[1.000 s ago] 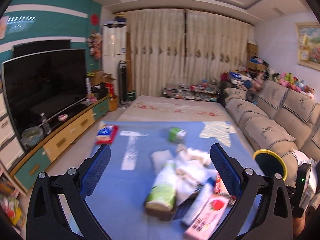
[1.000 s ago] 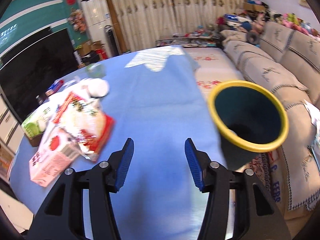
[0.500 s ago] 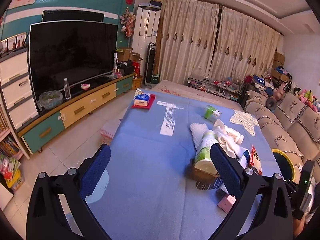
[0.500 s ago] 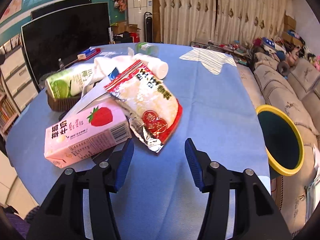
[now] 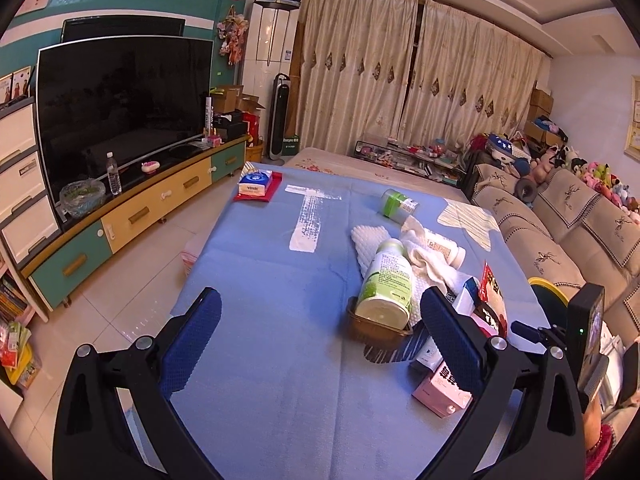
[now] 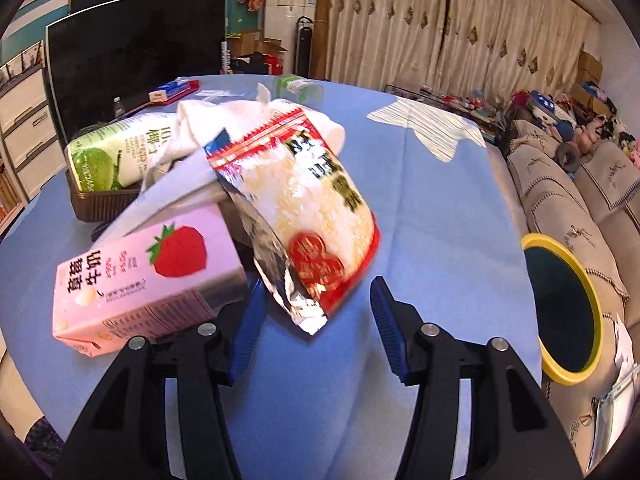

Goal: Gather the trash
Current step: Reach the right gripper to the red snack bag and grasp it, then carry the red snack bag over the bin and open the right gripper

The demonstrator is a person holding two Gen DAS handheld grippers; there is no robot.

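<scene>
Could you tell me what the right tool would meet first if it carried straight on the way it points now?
Most likely the snack bag: its torn foil end hangs just ahead of the open right tool, roughly between the fingers. Depth is uncertain.

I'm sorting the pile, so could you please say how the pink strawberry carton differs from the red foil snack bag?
The pink strawberry carton is a closed, rigid box; the red foil snack bag is soft, crinkled and torn open. The carton lies flat, while the bag leans across it. Both rest on the blue tablecloth.

Right tool [image 6: 318, 326] open, fingers astride foil end of red snack bag [image 6: 308, 216]. Pink strawberry carton [image 6: 148, 276] just left. Yellow-rimmed bin [image 6: 560, 308] beside bench [image 6: 432, 208], right.
</scene>
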